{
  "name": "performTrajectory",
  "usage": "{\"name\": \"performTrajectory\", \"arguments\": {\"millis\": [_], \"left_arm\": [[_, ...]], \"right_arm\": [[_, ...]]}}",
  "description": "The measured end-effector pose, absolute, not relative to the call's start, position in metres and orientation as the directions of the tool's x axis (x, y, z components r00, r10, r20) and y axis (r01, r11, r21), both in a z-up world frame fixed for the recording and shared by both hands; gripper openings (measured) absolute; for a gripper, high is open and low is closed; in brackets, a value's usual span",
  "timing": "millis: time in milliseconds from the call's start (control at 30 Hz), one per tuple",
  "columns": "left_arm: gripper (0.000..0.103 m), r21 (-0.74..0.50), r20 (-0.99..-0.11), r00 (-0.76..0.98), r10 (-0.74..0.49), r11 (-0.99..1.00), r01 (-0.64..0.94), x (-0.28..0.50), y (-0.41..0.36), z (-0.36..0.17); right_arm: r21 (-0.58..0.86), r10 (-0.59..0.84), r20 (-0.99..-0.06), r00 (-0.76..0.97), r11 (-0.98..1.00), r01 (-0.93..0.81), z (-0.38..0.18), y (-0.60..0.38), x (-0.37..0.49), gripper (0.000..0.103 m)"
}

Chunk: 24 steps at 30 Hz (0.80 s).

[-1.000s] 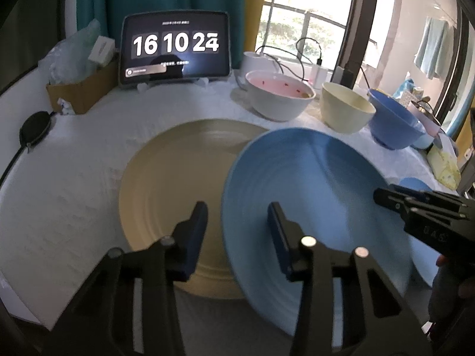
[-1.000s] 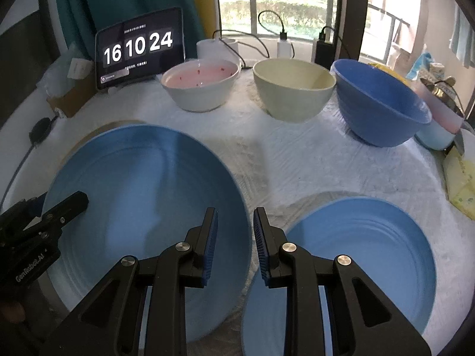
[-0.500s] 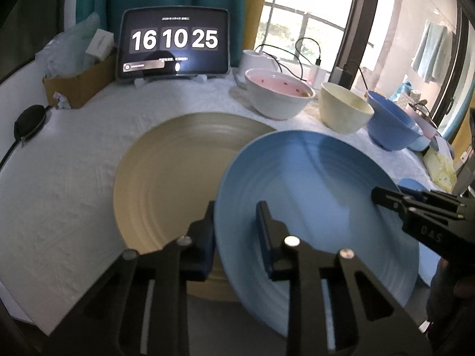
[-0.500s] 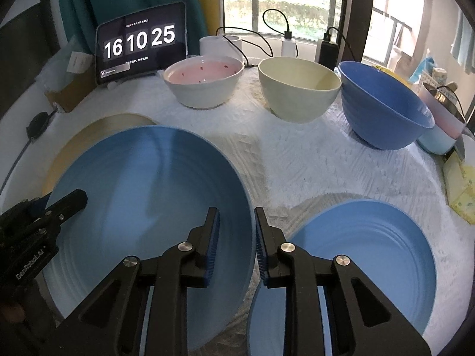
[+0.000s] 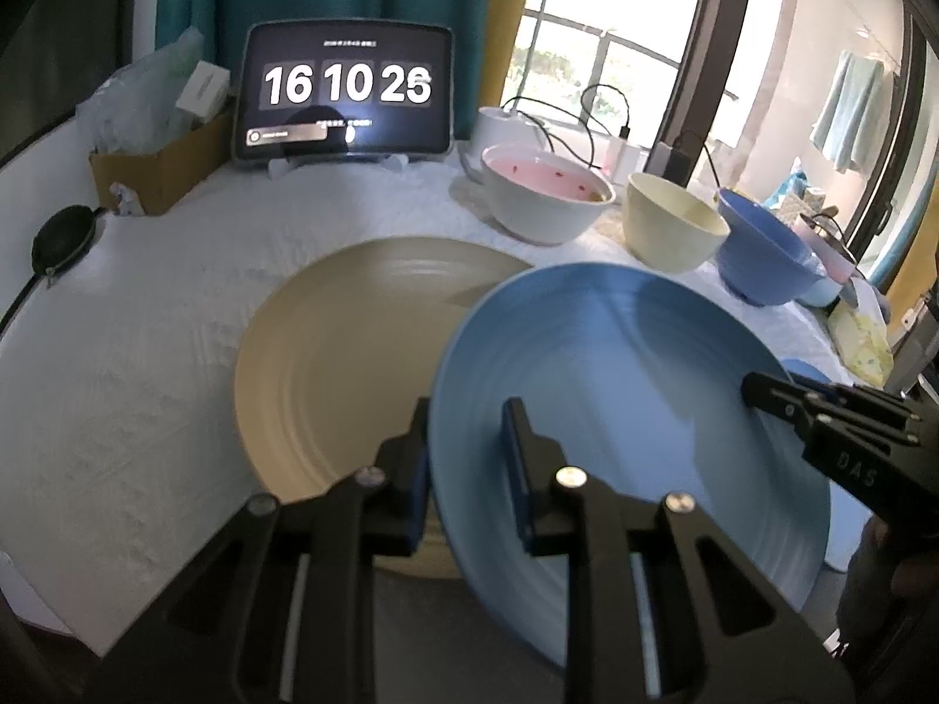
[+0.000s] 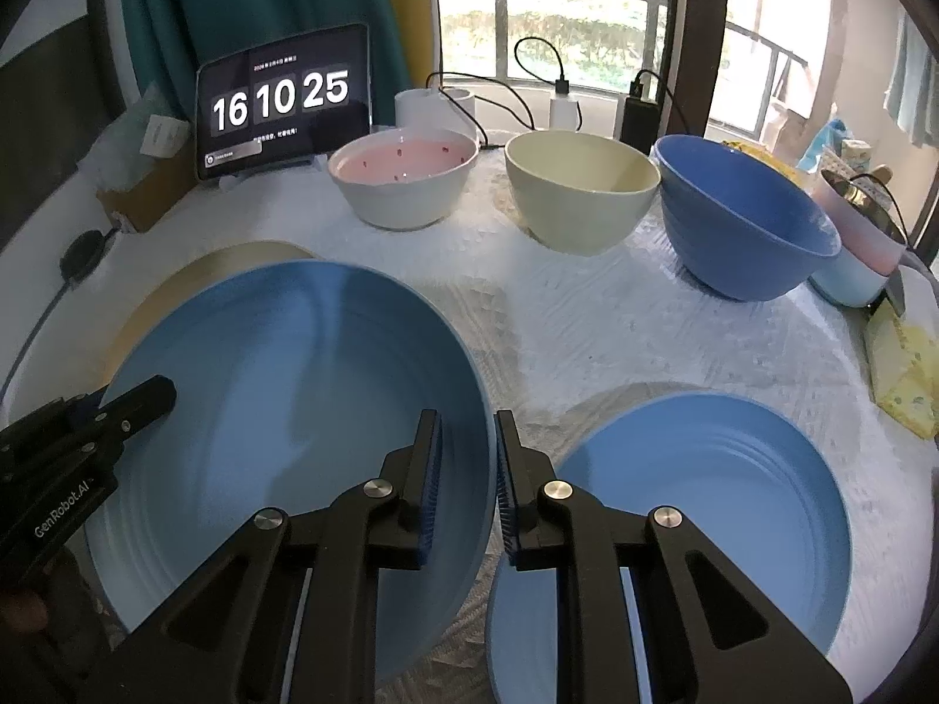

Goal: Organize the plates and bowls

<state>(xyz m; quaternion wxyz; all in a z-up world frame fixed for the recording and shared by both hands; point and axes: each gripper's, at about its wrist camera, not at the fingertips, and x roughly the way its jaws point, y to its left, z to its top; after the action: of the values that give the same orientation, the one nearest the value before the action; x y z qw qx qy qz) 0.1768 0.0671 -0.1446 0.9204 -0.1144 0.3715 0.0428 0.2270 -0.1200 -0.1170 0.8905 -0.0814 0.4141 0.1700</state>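
A large blue plate (image 5: 634,399) (image 6: 281,410) is held off the table, tilted, partly over a beige plate (image 5: 346,352) (image 6: 193,276) lying flat. My left gripper (image 5: 466,457) is shut on the blue plate's left rim. My right gripper (image 6: 466,469) is shut on its right rim; it shows in the left wrist view (image 5: 821,410) too. A smaller blue plate (image 6: 704,516) lies on the table to the right. A pink-lined white bowl (image 6: 405,176), a cream bowl (image 6: 581,188) and a blue bowl (image 6: 745,223) stand in a row behind.
A tablet clock (image 5: 346,100) stands at the back left beside a cardboard box (image 5: 152,170). Chargers and cables (image 6: 563,100) sit by the window. Pink and pale blue containers (image 6: 862,246) and a yellow cloth (image 6: 904,375) are at the far right. A white cloth (image 5: 117,352) covers the table.
My left gripper closed from open onto the blue plate's left rim. The plate has lifted and shifted slightly right, exposing more of the beige plate.
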Motion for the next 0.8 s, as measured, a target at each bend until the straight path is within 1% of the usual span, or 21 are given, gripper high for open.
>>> {"name": "performTrajectory", "arguments": {"millis": [800], "left_arm": [[0.023, -0.132, -0.677, 0.735, -0.028, 0.988, -0.084, 0.172, 0.018, -0.124]], "right_arm": [[0.050, 0.243, -0.721, 0.649, 0.953, -0.300, -0.101, -0.173, 0.209, 0.019]]}}
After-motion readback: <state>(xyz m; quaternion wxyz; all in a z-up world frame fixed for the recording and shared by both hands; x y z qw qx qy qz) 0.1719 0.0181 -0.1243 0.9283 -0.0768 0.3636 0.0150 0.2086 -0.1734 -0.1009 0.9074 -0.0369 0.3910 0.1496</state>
